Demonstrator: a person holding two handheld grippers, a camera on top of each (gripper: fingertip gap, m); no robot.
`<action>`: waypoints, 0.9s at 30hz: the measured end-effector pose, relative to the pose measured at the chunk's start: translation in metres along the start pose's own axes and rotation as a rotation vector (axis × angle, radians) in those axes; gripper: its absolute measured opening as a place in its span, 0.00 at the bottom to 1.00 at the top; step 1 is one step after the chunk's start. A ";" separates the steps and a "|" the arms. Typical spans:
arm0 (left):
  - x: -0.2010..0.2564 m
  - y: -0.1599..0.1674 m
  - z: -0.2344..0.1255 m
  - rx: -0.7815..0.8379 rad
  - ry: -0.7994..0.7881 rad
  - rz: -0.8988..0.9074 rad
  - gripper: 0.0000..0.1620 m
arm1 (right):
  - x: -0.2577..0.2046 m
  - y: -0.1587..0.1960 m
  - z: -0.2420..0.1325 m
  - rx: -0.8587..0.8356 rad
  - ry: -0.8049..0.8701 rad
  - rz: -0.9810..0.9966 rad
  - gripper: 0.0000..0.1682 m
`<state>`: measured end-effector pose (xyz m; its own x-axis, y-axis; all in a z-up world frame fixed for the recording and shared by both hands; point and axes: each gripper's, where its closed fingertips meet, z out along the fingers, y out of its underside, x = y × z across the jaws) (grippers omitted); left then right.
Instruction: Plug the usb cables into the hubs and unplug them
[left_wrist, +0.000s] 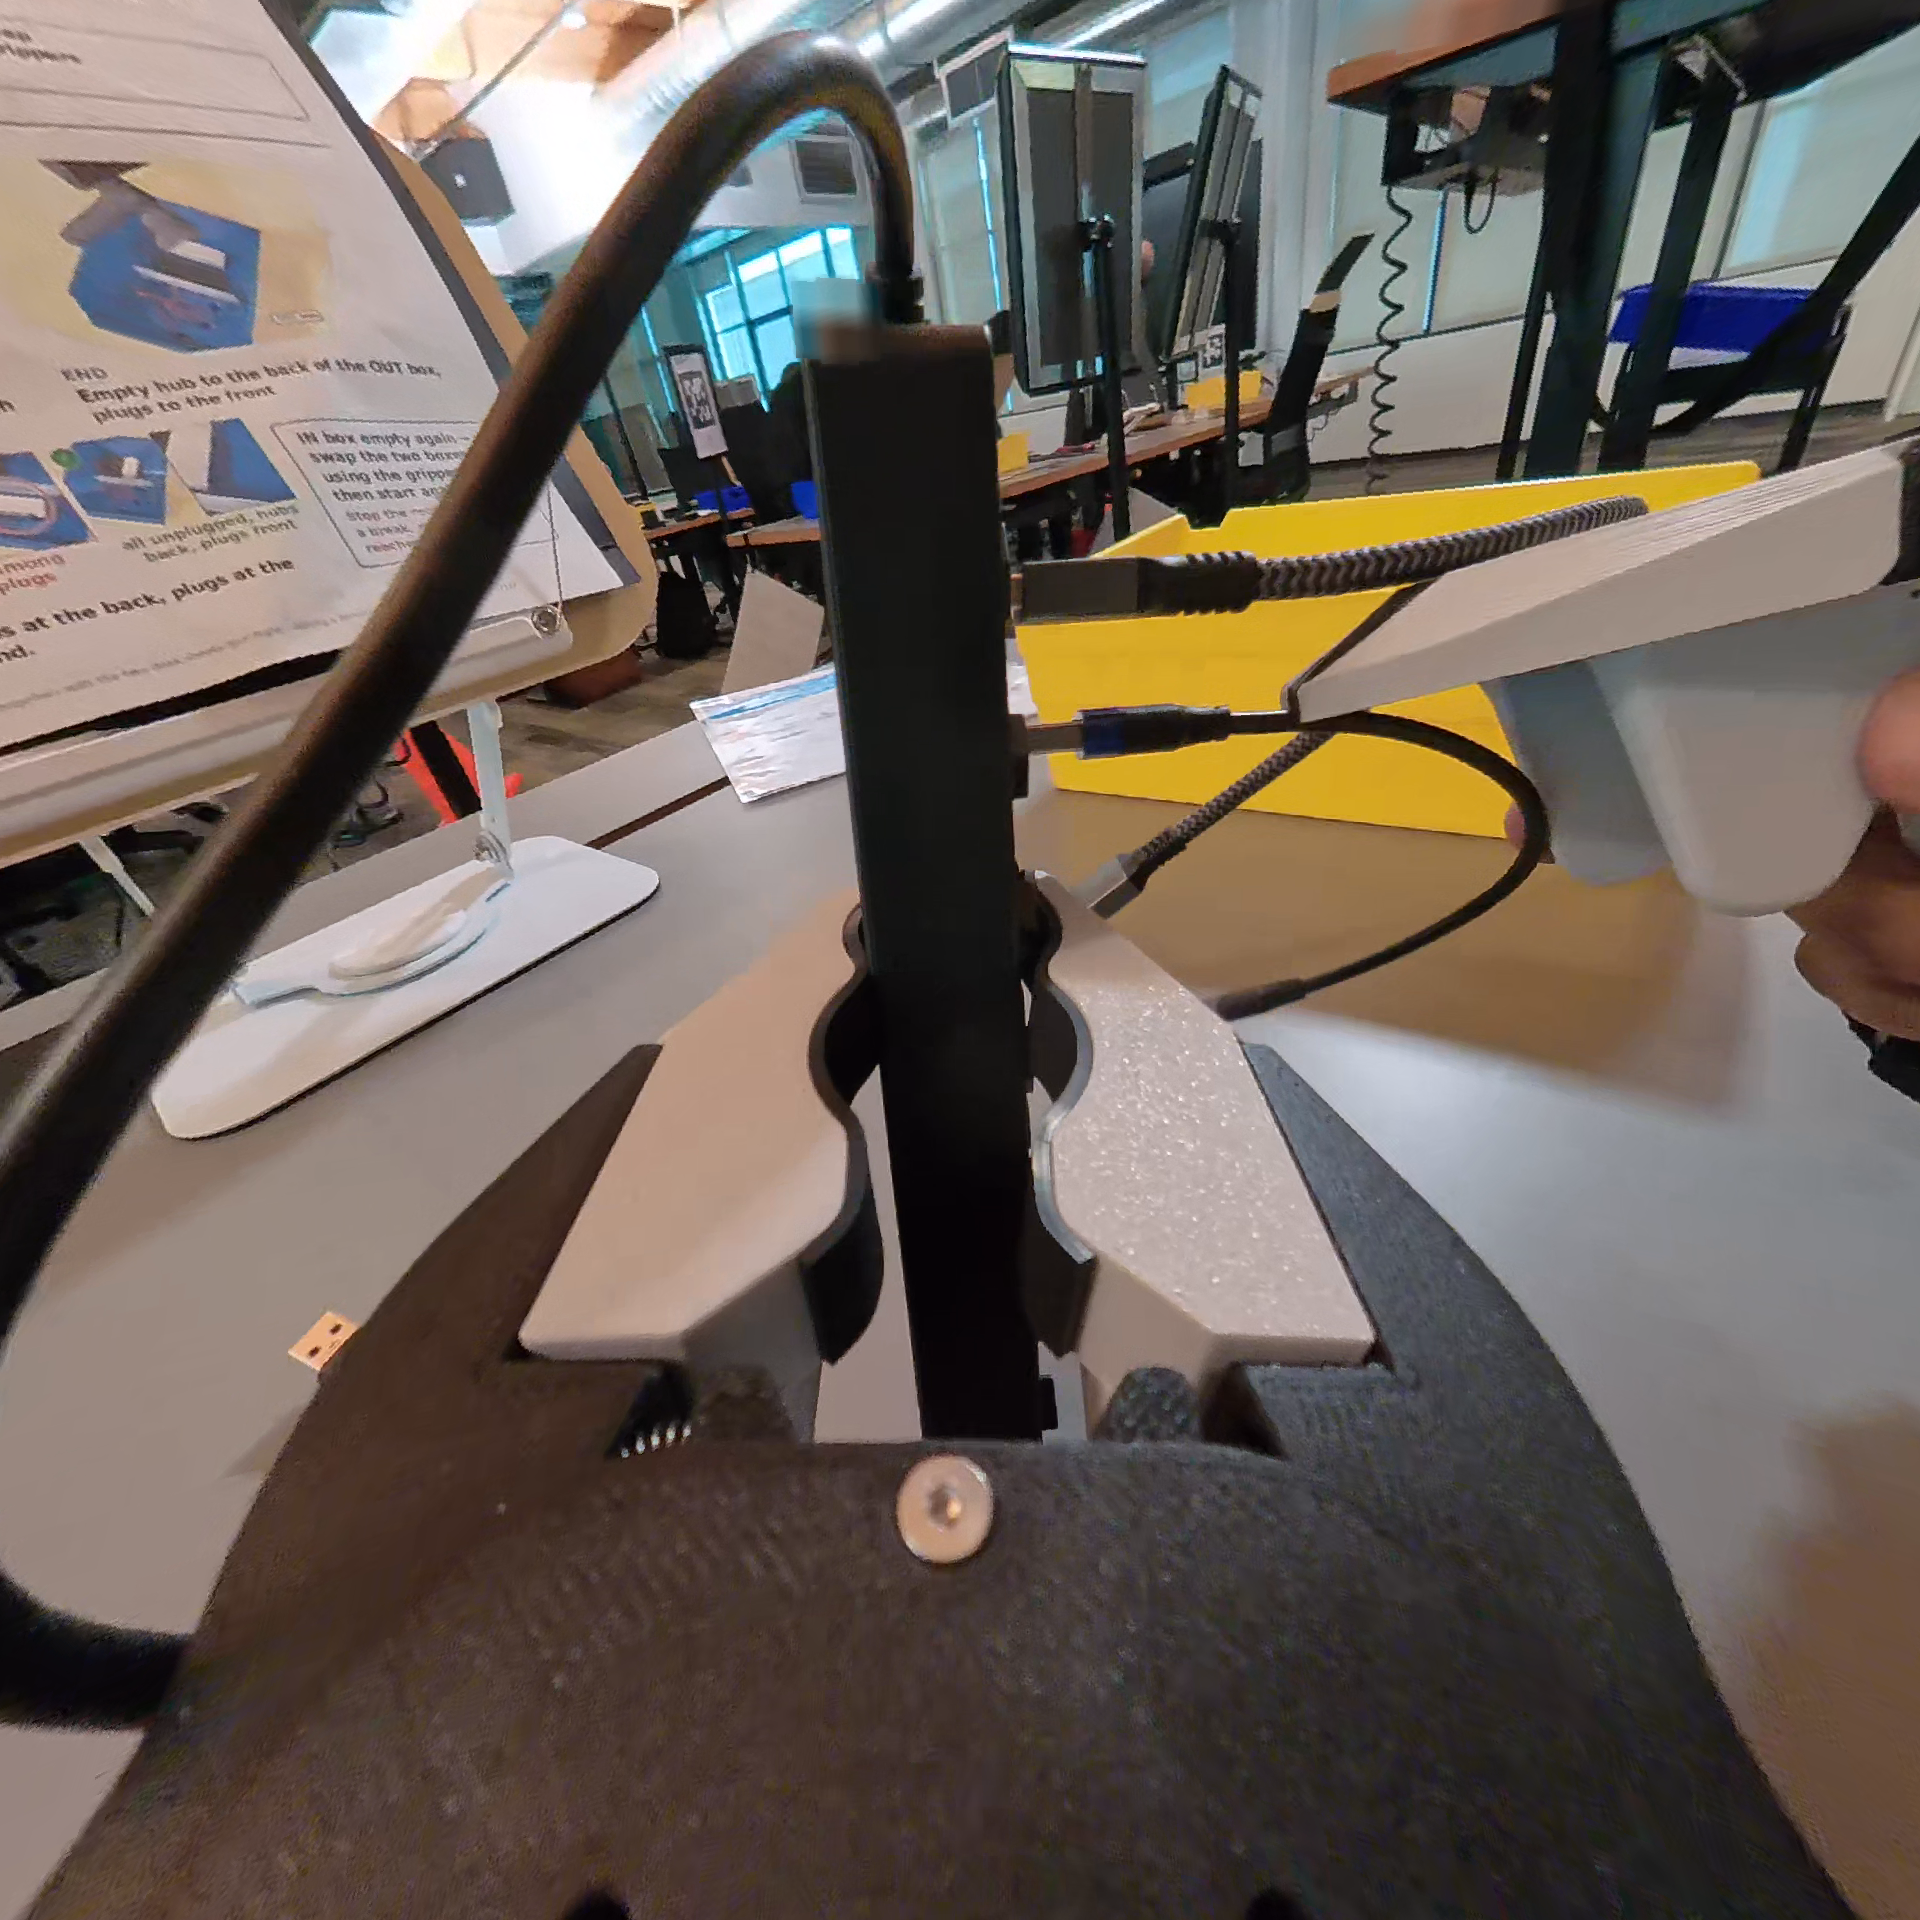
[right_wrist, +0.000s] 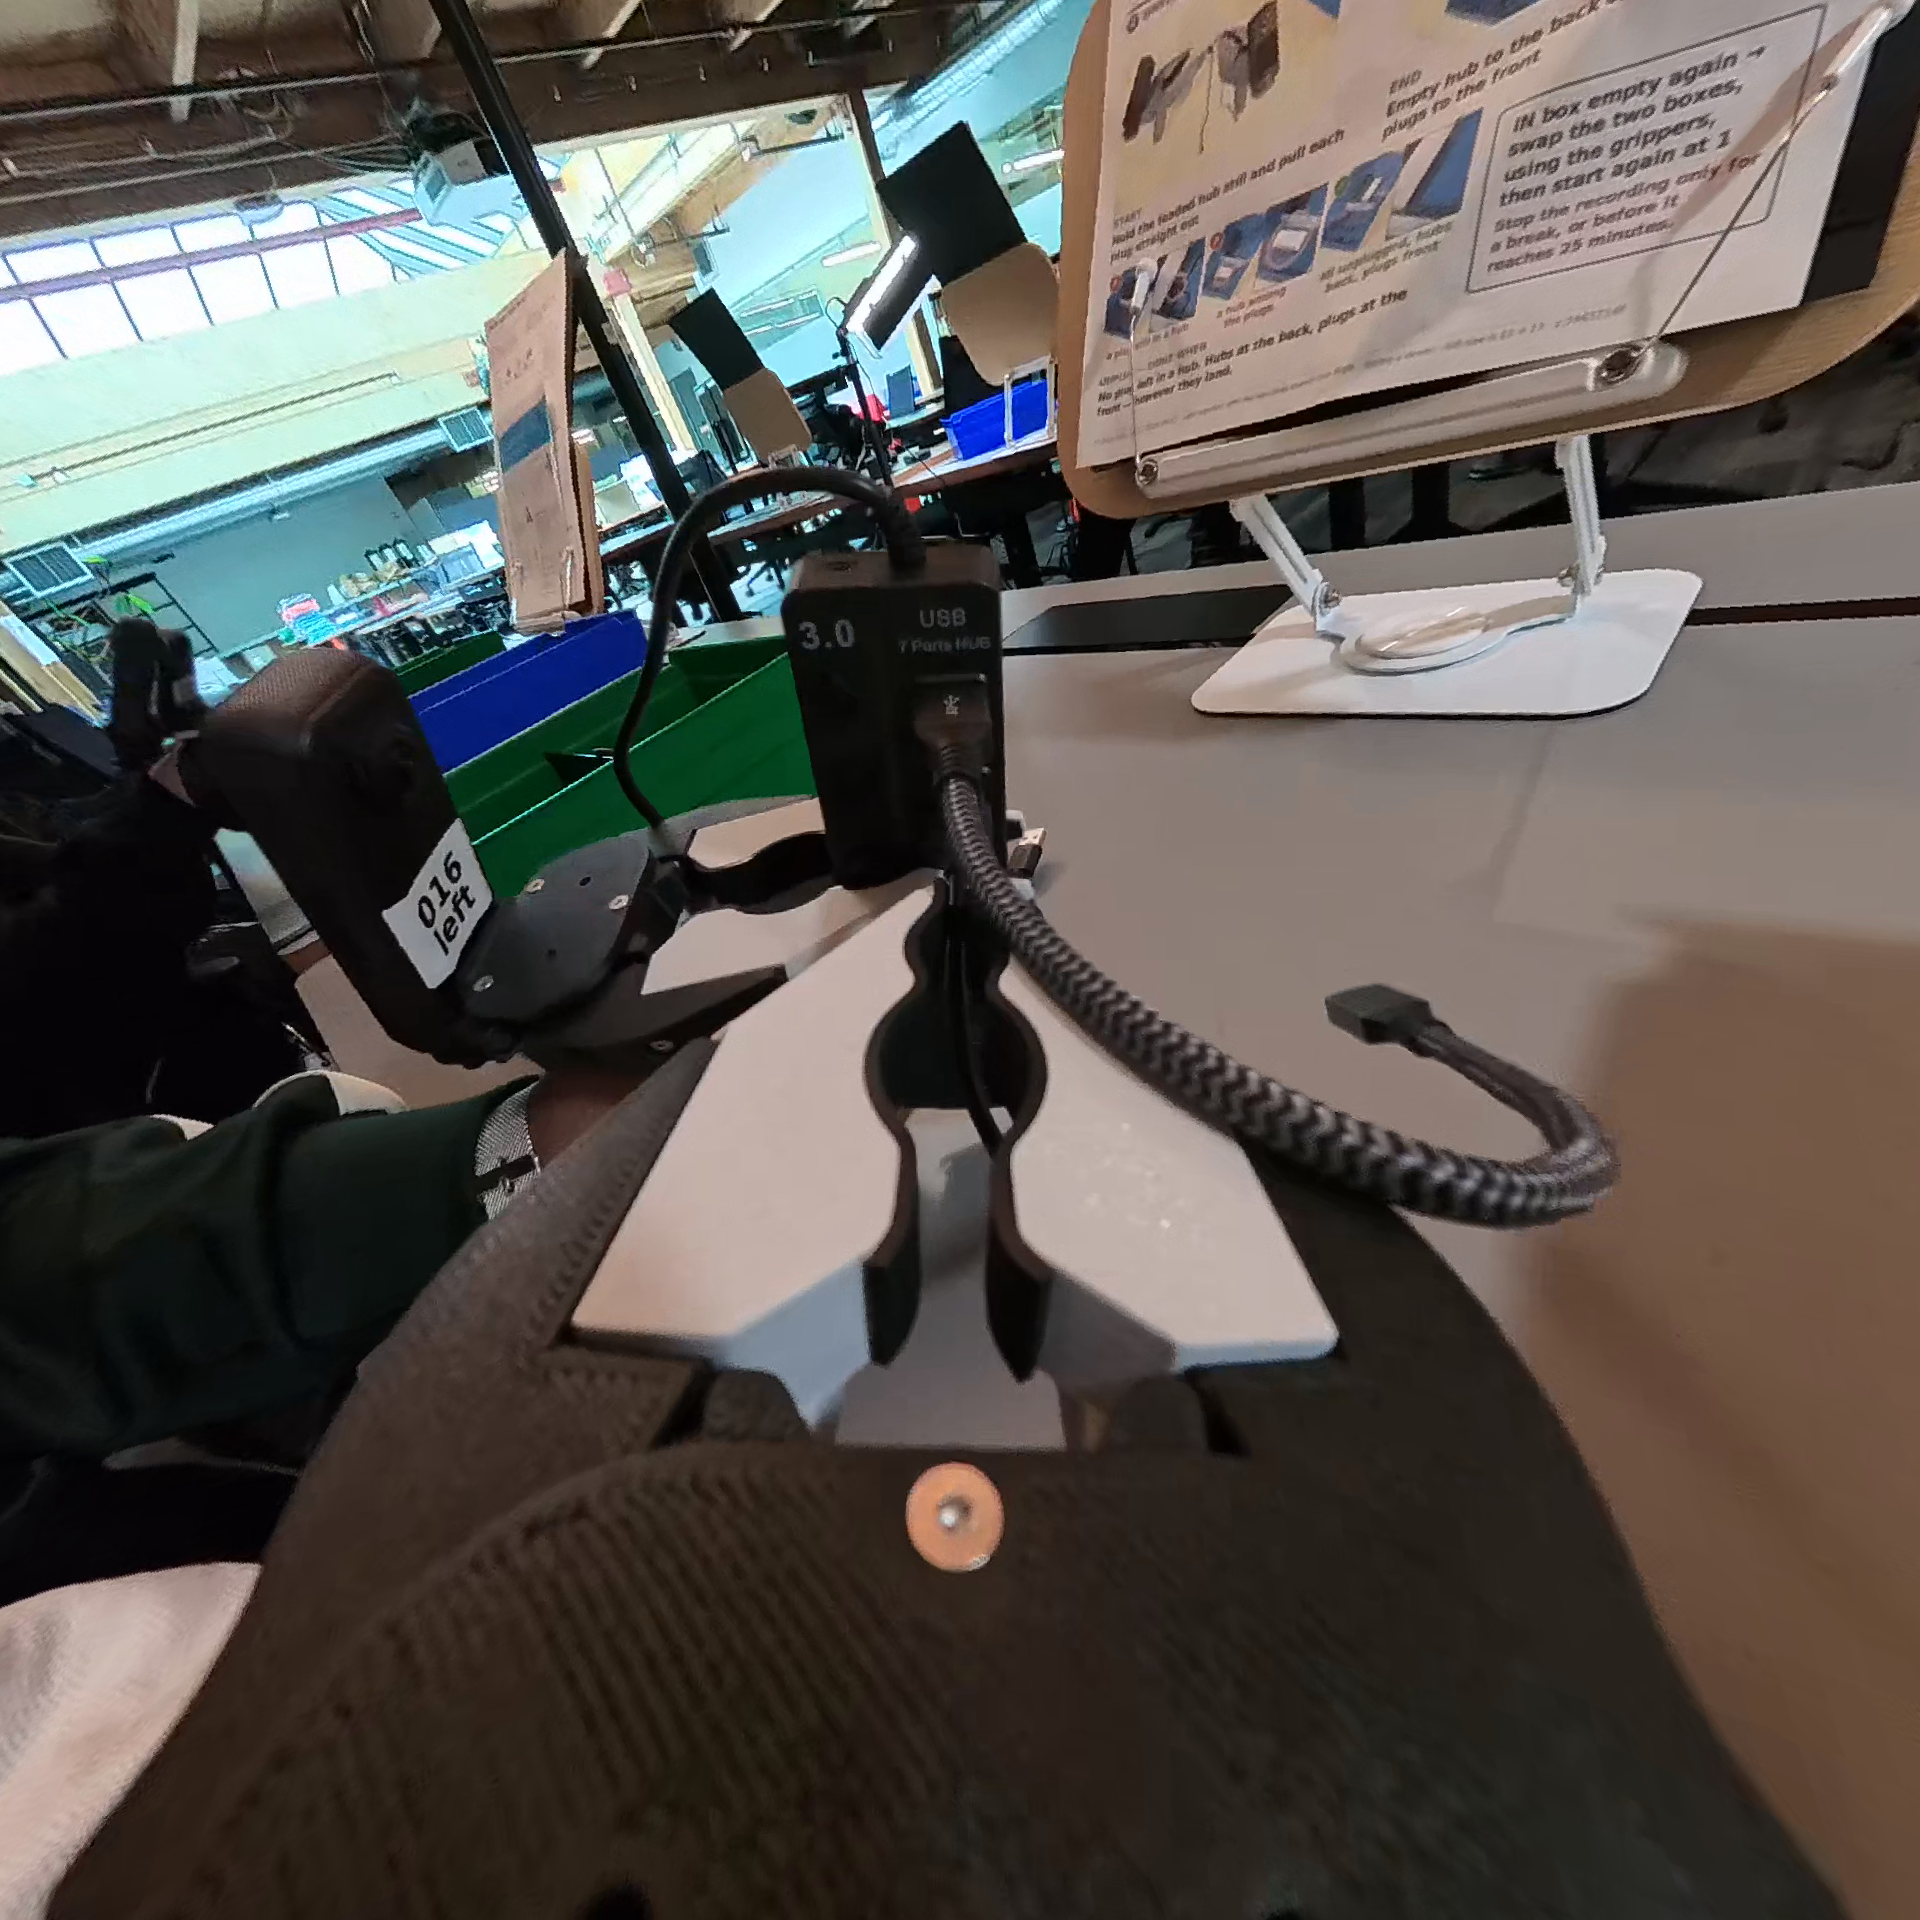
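A black USB hub (left_wrist: 914, 665) stands upright, clamped low down between the pads of my left gripper (left_wrist: 940, 914). Its thick black lead (left_wrist: 436, 540) arcs off to the left. Two plugs sit in the hub's right side: a braided cable's plug (left_wrist: 1132, 587) above and a blue-tipped plug (left_wrist: 1132, 727) on a thin black cable below. My right gripper (right_wrist: 951, 899) is shut on that thin black cable (right_wrist: 971, 1039) just behind its plug, with the braided cable (right_wrist: 1195, 1060) draped over its right finger. The hub (right_wrist: 883, 707) faces it, and the left gripper (right_wrist: 810, 873) holds its base.
An instruction sheet on a white stand (left_wrist: 416, 966) is at the left. A yellow bin (left_wrist: 1247, 675) lies behind the hub; green (right_wrist: 644, 769) and blue (right_wrist: 530, 686) bins are beyond the left gripper. A loose plug (left_wrist: 324, 1340) lies on the grey table (left_wrist: 1455, 1195).
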<state>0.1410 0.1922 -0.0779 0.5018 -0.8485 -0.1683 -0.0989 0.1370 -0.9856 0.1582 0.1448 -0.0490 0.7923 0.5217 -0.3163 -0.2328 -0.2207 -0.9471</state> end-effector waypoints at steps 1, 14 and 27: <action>0.000 0.000 0.000 -0.007 -0.004 0.004 0.13 | 0.000 -0.001 0.000 0.002 0.003 -0.003 0.00; 0.000 0.006 0.001 -0.043 -0.011 0.002 0.13 | 0.002 0.004 0.001 -0.032 0.018 -0.074 0.00; 0.002 0.006 0.002 -0.041 0.037 -0.058 0.13 | 0.000 0.001 0.001 -0.023 0.000 -0.071 0.00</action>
<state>0.1433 0.1919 -0.0838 0.4761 -0.8726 -0.1090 -0.1058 0.0663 -0.9922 0.1574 0.1455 -0.0504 0.8064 0.5365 -0.2488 -0.1636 -0.2020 -0.9656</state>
